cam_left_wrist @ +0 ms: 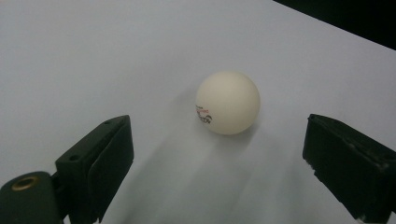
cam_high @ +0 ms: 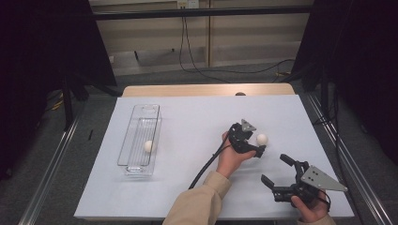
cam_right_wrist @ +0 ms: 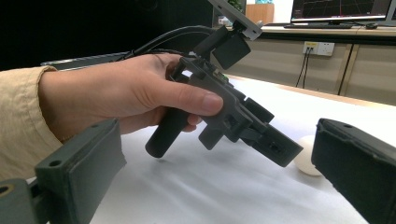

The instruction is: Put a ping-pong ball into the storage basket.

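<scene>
The white ball (cam_high: 262,139) lies on the white sheet (cam_high: 197,122) that covers the table, well to the right of the clear tray (cam_high: 140,140), and everything else is best placed from it. In the high view the left gripper (cam_high: 257,149) sits just in front of and to the left of this ball, its jaws pointing toward it; the right gripper (cam_high: 277,171) hangs nearer the person, in front of the ball and a little right of it, apart from it.

The left gripper view gives what the high view cannot: the ball (cam_left_wrist: 227,102) lies ahead of the two wide-spread jaws, touched by neither pad, and carries small dark and red print on its lower left face. Being round, it has no long axis; only that print faces the camera.

The right gripper view shows the left hand (cam_right_wrist: 126,93) wrapped round its gripper's handle, that gripper's nose tilted down beside the ball (cam_right_wrist: 308,156). The right gripper's own jaws stand spread with nothing between them.

A second white ball (cam_high: 149,146) rests inside the tray, far left of the first.
</scene>
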`<state>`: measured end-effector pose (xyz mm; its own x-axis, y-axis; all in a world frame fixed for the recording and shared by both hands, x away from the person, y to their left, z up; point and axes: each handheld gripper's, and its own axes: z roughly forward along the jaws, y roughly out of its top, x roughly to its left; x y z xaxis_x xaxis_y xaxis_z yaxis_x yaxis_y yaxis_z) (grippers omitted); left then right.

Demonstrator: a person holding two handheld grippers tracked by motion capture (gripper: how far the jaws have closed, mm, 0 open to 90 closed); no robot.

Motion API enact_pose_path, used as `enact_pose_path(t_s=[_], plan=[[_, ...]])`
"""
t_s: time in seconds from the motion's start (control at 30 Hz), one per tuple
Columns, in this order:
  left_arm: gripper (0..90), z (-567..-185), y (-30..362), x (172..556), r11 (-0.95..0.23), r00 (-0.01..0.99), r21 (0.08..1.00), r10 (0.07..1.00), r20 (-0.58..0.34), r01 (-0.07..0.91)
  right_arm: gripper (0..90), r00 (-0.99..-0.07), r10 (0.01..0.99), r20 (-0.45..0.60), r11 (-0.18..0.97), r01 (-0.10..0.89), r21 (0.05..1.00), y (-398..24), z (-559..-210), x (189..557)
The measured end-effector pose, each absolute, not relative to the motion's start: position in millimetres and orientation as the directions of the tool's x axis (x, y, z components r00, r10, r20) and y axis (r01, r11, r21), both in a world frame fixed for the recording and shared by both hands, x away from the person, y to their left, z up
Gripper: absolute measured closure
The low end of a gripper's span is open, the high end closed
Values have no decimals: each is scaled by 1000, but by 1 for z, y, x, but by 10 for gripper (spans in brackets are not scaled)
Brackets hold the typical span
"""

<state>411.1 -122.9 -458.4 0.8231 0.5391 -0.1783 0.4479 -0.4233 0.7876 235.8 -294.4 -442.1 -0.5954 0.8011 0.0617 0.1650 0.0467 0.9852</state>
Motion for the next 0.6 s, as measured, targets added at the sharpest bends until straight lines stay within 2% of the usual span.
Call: enact_pose_path(t_s=[0.6], plan=[[91, -460, -131, 415, -425, 827, 792, 535, -171, 438, 16, -596, 800, 62, 47, 165, 985, -294, -442, 236]])
